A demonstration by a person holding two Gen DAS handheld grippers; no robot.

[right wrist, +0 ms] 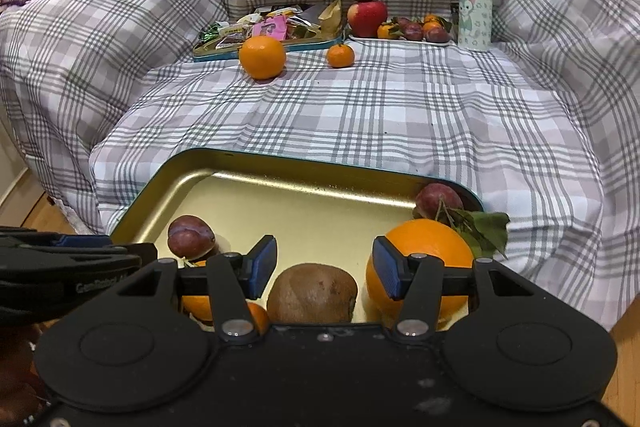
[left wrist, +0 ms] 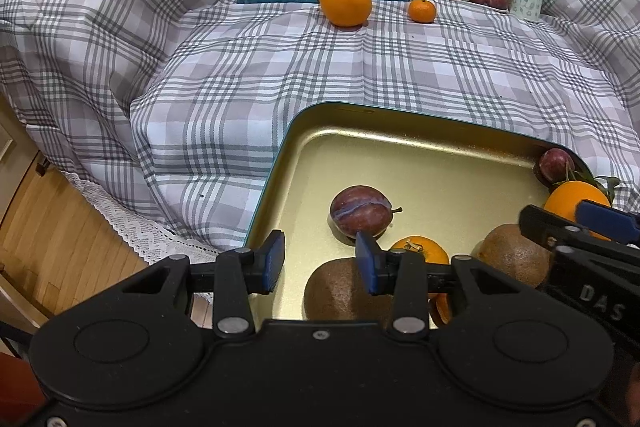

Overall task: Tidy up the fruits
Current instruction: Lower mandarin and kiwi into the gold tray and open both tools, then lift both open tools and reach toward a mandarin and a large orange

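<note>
A gold tin tray with a teal rim (left wrist: pixel 280 155) (right wrist: pixel 168 171) lies on the checked bedcover close in front. It holds two plums (left wrist: pixel 360 213) (left wrist: pixel 556 163), two brown kiwis (left wrist: pixel 340 291) (left wrist: pixel 514 255), a small tangerine (left wrist: pixel 420 251) and a leafy orange (left wrist: pixel 572 197). My left gripper (left wrist: pixel 320 261) hovers open over the tray's near left part, with nothing between its pads. My right gripper (right wrist: pixel 326 267) is open too, above a kiwi (right wrist: pixel 312 293). Its right pad stands in front of the orange (right wrist: pixel 424 247). A large orange (left wrist: pixel 346 3) and a small tangerine (left wrist: pixel 421 10) lie loose farther back.
At the back, a white plate (right wrist: pixel 400 41) carries an apple (right wrist: pixel 366 17) with a kiwi on top, plus tangerines and plums. Left of it sits a teal tin of snack wrappers (right wrist: pixel 264 31); a patterned bottle (right wrist: pixel 474 3) stands on the right. Wooden floor (left wrist: pixel 52 227) drops off at the left.
</note>
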